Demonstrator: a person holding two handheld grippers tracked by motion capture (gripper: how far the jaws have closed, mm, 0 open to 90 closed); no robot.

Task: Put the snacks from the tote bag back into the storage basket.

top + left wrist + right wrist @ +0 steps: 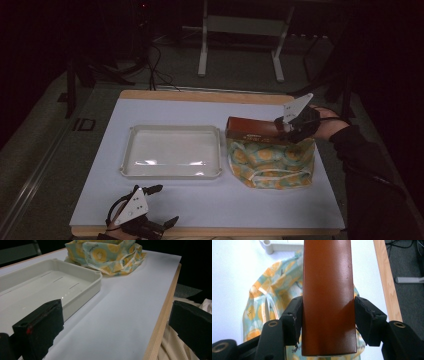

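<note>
Right tool clenched on the brown box above the patterned bag — left tool released.

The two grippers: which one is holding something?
The right gripper, at the far right above the lemon-print bag: its jaws clamp a brown box. The left gripper, by the near table edge, has open, empty jaws.

Glossy brown box — likely cardboard; printed cloth bag; smooth plastic tray.
</note>
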